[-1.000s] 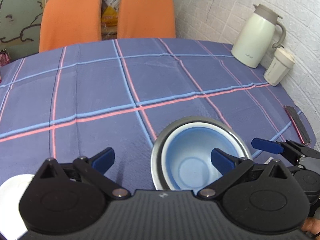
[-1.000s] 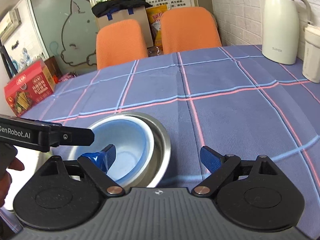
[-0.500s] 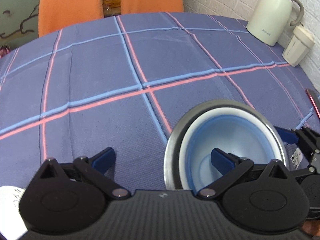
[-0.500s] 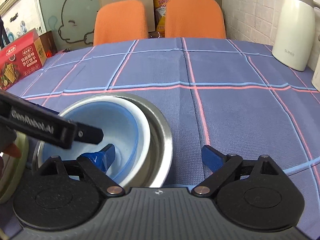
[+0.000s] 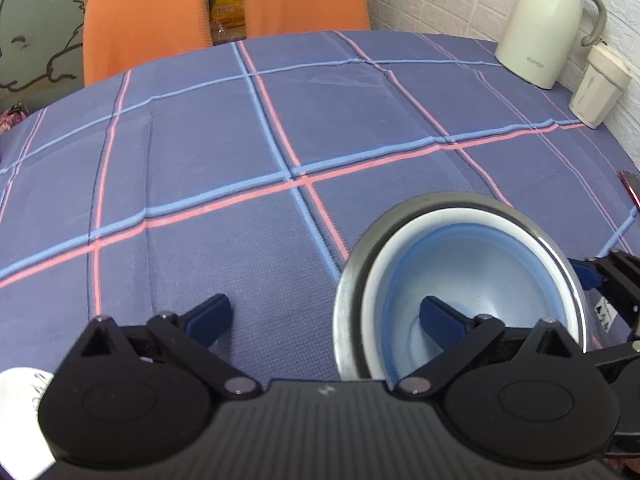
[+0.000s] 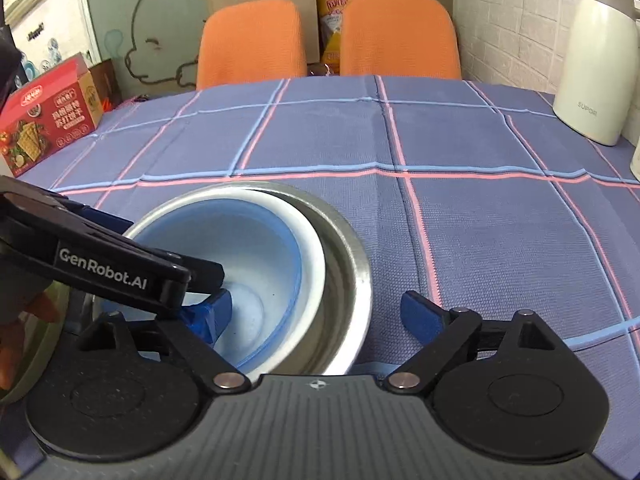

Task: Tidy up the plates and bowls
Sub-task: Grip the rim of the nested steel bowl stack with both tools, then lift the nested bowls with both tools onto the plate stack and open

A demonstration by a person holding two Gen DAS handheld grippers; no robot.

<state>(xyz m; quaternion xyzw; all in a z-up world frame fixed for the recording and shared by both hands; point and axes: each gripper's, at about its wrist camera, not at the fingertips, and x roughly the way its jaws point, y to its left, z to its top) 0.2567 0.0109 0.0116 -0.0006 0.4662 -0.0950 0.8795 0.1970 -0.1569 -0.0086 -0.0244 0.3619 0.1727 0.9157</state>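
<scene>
A blue bowl [image 5: 476, 264] sits nested in a white bowl [image 5: 372, 280], which sits in a steel bowl [image 5: 352, 256] on the checked cloth. The same stack shows in the right wrist view: blue bowl [image 6: 256, 256], steel bowl [image 6: 344, 264]. My left gripper [image 5: 324, 314] is open, its jaws astride the stack's left rim, right finger inside the blue bowl. My right gripper [image 6: 316, 314] is open, astride the right rim, left finger inside the bowl. Neither grips anything.
A white kettle [image 5: 540, 24] and a cream cup [image 5: 598, 84] stand at the far right by the brick wall. Two orange chairs [image 6: 248, 44] are behind the table. A red box [image 6: 48, 116] sits far left. A white plate edge [image 5: 16, 400] lies at lower left.
Both grippers have stayed open around the bowl stack. The views have shifted slightly; the stack sits a little lower and nearer in the left wrist view.
</scene>
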